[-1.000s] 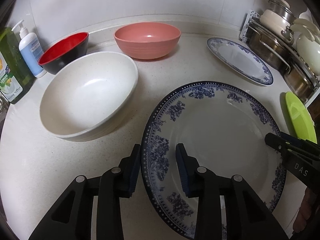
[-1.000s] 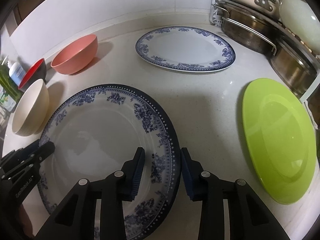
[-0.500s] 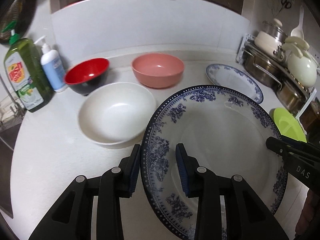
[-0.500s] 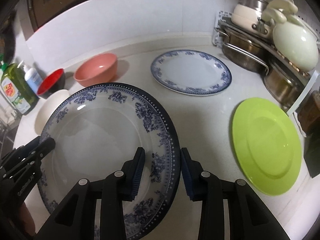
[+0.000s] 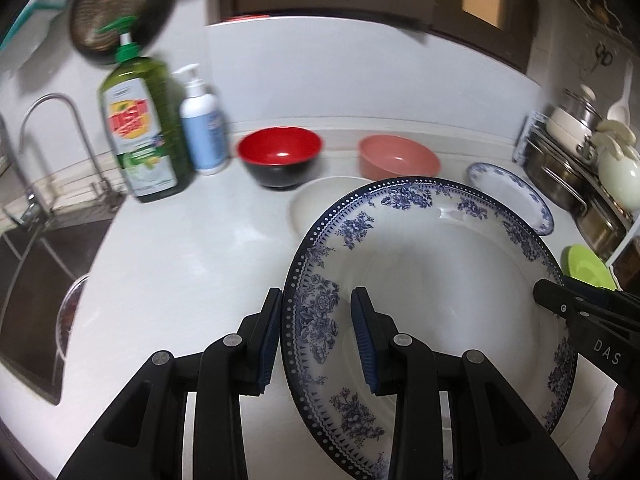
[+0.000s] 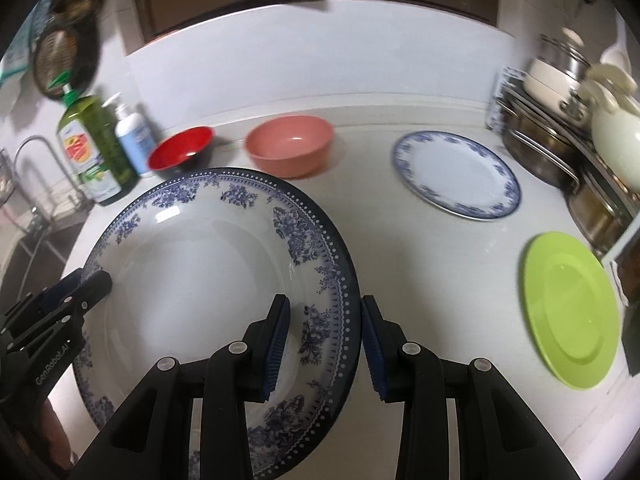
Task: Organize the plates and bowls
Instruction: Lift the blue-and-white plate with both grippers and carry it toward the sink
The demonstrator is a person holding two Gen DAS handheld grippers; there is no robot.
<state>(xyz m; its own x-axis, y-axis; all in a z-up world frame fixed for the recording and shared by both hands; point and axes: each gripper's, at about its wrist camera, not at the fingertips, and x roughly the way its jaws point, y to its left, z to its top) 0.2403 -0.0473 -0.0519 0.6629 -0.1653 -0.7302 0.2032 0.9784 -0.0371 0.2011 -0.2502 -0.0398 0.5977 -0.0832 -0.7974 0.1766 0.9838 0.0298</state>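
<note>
Both-handed, L gripper (image 5: pixel 316 336) & R gripper (image 6: pixel 324 340) clamped on big blue-floral plate (image 5: pixel 432 280), above counter (image 5: pixel 180 280).

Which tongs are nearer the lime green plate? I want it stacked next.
Right. The right tongs grip the big floral plate on the side facing the lime green plate; the left tongs hold the far rim.

Your right gripper (image 6: pixel 325 342) clamps the large blue-patterned plate (image 6: pixel 208 280) (rim between pads), left of the green plate (image 6: pixel 570 314).

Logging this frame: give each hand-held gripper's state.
Left hand-held gripper: shut on the big blue plate's left rim.
Right hand-held gripper: shut on its right rim.
</note>
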